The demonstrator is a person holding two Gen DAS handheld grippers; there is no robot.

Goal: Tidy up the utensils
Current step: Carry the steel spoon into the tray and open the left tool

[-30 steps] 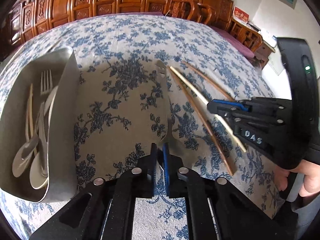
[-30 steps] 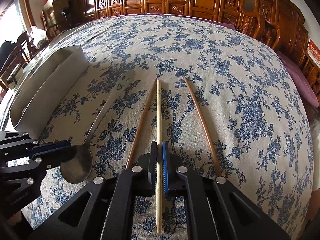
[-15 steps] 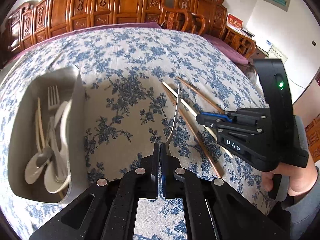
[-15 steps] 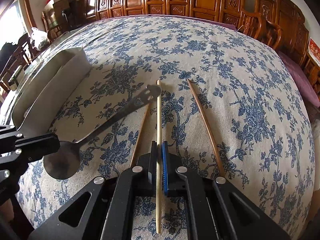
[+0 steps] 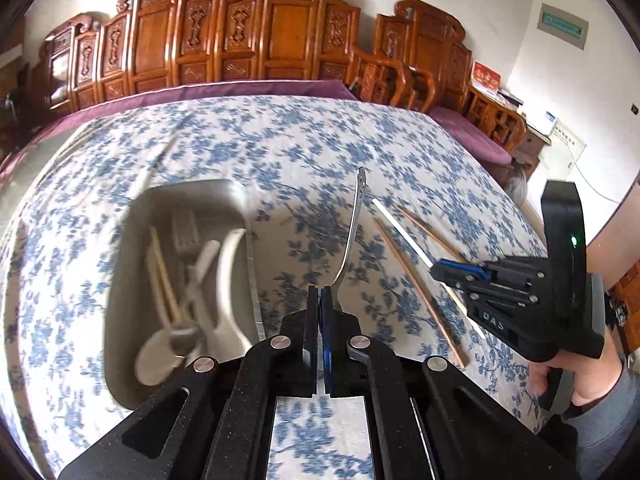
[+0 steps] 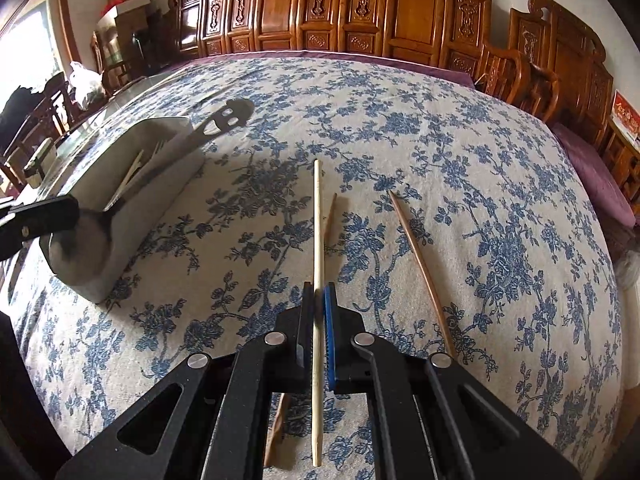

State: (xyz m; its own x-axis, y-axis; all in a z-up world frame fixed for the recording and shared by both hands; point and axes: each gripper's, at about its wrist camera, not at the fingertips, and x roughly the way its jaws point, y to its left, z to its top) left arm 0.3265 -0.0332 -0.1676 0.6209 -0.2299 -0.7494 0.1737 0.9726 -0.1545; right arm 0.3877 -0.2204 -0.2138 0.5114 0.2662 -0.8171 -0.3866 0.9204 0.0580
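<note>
My left gripper is shut on a metal spoon, gripping its bowl, handle pointing up and away, lifted above the cloth beside the grey utensil tray. In the right wrist view the spoon hangs over the tray. My right gripper is shut on a pale chopstick, which also shows in the left wrist view. Two brown chopsticks lie on the tablecloth either side of it.
The tray holds a fork, pale spoons and chopsticks. The table has a blue floral cloth. Carved wooden chairs line the far edge and right side. The right gripper's body is close on the left gripper's right.
My left gripper has lifted the spoon off the cloth and carried it left toward the tray. My right gripper stays shut on the pale chopstick and has raised it slightly.
</note>
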